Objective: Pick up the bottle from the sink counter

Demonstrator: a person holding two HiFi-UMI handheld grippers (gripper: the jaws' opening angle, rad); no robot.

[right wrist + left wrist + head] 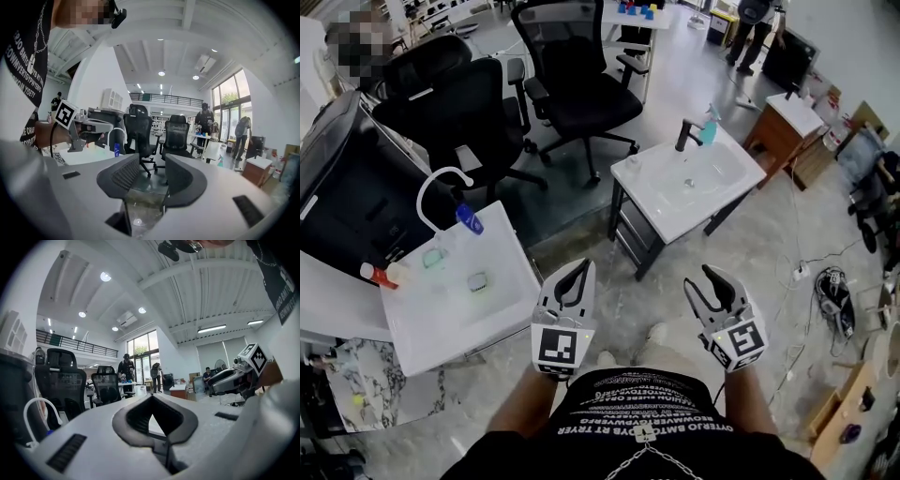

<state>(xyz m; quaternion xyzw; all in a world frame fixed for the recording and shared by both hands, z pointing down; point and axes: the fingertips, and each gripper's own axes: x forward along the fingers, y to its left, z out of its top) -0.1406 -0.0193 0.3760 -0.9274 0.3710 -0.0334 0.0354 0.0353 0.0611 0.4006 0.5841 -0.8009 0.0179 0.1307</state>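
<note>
A teal bottle (pixel 710 130) stands beside the black faucet (pixel 685 134) on the white sink counter (pixel 727 187) at the right middle of the head view. A second white sink counter (pixel 502 281) at the left carries a blue bottle (pixel 469 218) under a white faucet and a red-capped bottle (pixel 379 275) lying at its edge. Both grippers are held close to the person's body, well short of either counter. My left gripper (pixel 581 267) (pixel 151 396) is shut and empty. My right gripper (pixel 705 278) (pixel 152 161) is open with nothing between its fingers.
Two black office chairs (pixel 572 75) stand behind the sinks. A wooden cabinet (pixel 783 127) sits at the far right, with cables (pixel 834 291) on the floor. A person (pixel 755 28) stands in the background. A black monitor (pixel 347 187) is at the left.
</note>
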